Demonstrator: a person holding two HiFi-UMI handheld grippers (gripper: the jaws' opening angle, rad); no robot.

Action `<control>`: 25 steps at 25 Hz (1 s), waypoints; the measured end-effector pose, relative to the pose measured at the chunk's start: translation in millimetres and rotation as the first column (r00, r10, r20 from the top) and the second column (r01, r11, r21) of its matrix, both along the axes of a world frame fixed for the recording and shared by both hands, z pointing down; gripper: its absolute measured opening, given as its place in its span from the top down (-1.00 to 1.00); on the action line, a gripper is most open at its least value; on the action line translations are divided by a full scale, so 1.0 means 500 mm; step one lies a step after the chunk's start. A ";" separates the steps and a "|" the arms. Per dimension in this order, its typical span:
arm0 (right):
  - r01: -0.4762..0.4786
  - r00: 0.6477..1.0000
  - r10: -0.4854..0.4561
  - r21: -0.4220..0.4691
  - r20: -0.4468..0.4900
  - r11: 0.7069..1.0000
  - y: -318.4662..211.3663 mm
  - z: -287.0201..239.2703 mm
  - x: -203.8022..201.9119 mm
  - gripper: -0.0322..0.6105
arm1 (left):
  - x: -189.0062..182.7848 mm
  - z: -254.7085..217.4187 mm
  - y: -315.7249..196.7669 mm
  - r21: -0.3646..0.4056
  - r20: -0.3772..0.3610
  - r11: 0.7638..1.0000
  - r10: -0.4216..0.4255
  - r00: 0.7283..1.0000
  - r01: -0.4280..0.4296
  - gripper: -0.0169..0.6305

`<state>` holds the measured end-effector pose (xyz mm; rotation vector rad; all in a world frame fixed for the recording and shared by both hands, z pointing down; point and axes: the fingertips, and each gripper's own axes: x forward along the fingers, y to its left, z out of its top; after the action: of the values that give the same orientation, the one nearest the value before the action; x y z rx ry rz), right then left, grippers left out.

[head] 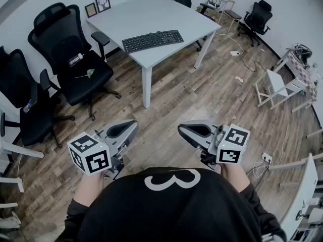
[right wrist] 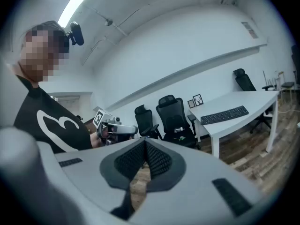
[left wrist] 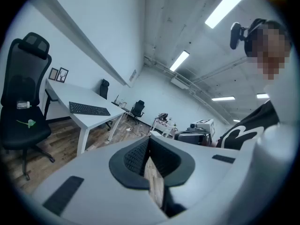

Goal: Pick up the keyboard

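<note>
Left tongs (head: 130, 126) pinched closed, nothing in them. Well ahead, the black keyboard (head: 153, 40) lies flat on the white tabletop (head: 151, 11) — untouched. Right tongs (head: 182, 129) closed too, empty. Ceiling strip lights (left wrist: 180, 60) show only in the gripper views — not overhead.

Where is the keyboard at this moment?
In the head view the keyboard lies flat on the white table at top centre, near the table's closer edge. The black office chair stands to its left.
</note>
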<state>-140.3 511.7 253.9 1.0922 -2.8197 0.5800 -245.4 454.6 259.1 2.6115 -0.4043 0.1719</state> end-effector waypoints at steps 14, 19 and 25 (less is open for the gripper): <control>-0.058 0.998 0.058 -0.018 0.022 0.998 -0.029 0.010 -0.045 0.88 | -0.052 0.001 -0.032 0.060 -0.006 0.998 0.022 1.000 -0.021 0.91; -0.086 0.995 0.087 -0.023 0.038 0.996 -0.028 0.007 -0.043 0.88 | -0.048 -0.002 -0.036 0.063 -0.026 0.997 0.046 0.999 -0.044 0.91; -0.134 0.989 0.137 -0.059 0.062 0.989 -0.045 0.029 -0.004 0.87 | -0.012 0.024 -0.039 -0.012 -0.066 0.995 0.096 0.993 -0.097 0.91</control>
<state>-142.1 489.2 268.4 1.2854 -2.7813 0.7131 -251.5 435.3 271.0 2.6151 -0.2527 0.1213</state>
